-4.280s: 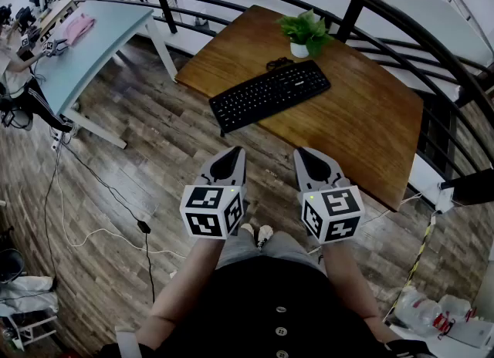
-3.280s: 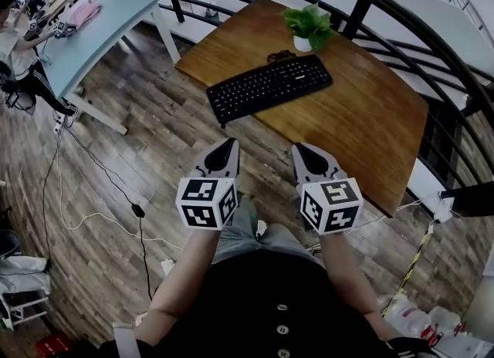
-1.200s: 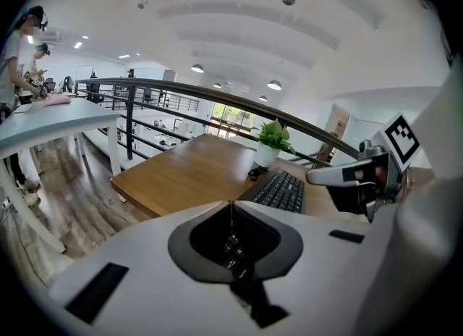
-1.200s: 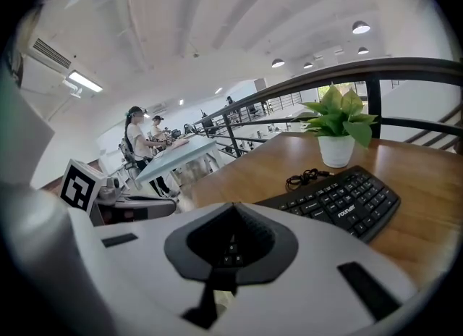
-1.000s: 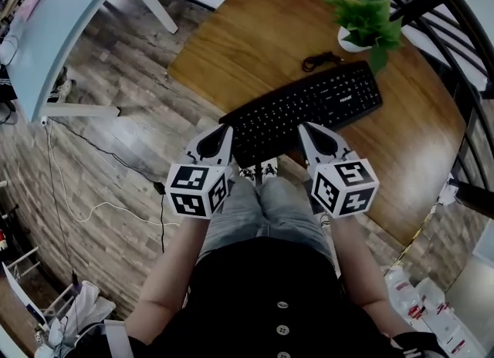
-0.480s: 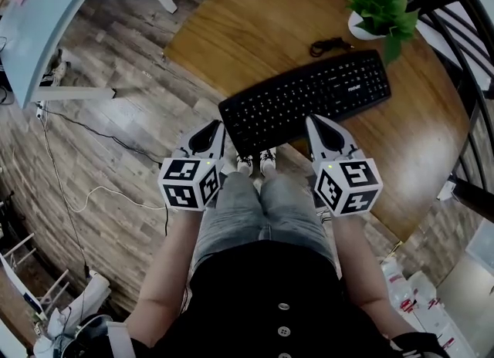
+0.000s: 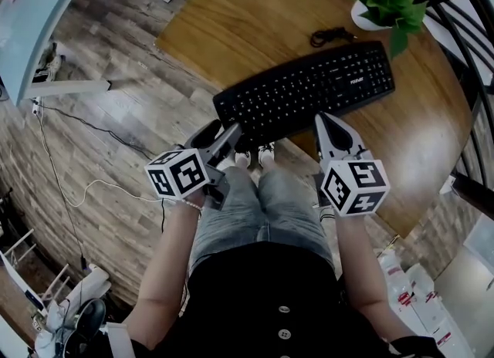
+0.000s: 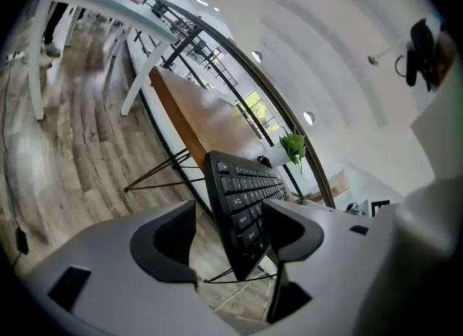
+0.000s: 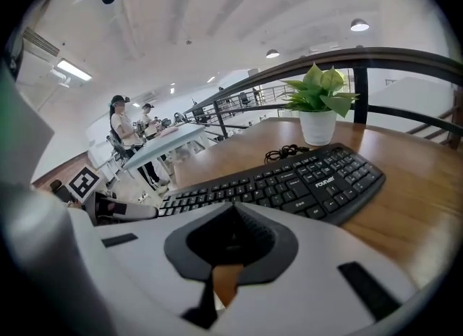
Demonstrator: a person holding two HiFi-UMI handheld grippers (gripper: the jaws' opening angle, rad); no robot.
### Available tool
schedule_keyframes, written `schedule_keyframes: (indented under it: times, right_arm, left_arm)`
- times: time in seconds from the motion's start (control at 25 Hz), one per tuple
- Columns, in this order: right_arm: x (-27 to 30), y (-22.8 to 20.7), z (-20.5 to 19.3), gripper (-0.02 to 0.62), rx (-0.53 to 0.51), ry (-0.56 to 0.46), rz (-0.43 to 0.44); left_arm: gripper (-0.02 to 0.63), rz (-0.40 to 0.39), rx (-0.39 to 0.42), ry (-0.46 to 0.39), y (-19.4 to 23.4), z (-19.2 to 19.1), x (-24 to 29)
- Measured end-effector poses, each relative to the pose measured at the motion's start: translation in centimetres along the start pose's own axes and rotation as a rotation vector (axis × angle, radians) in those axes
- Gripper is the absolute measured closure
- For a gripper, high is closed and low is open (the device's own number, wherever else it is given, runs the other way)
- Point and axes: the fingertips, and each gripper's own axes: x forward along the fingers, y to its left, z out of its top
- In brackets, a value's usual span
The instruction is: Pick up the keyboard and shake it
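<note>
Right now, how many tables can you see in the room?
2. The brown wooden table is at the top middle of the head view, with the keyboard lying on it. The pale blue table is in the top left corner. More tables could be out of view.

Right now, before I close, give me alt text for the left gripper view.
Jaws of the left gripper, which have just been opening, stand apart, with the near end of the black keyboard in the gap, ungripped. Behind it run the wooden table and a small potted plant.
</note>
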Motion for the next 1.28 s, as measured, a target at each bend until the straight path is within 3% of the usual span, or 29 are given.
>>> schedule_keyframes:
  times: [0.12,0.36,0.52,0.76,1.28]
  right_arm:
    - [0.0,-0.3,-0.3,0.568,0.017,0.000,0.000]
    - [-0.1,-0.6,-1.3,0.568,0.032,0.017,-0.014]
    - [-0.1,-0.6,-2.1,0.568,0.044,0.030,-0.018]
    - [0.3,-1.0,-3.1,0.568,0.052,0.046,-0.013]
    - [0.2,-1.9,-3.3,0.569,0.076,0.037,-0.016]
  left_arm:
    - [0.322,-0.045,-0.066,0.020,-0.1,-0.8,0.9]
    - [0.313,-0.172,-0.098,0.101,-1.6,-2.2,2.7]
    - [0.313,-0.205,-0.109,0.132,-1.5,-2.4,3.8]
    - [0.314,-0.280,-0.198,0.184,-2.1,-2.6,6.0]
    - [0.317,-0.320,-0.191,0.190,-2.2,-2.7,6.3]
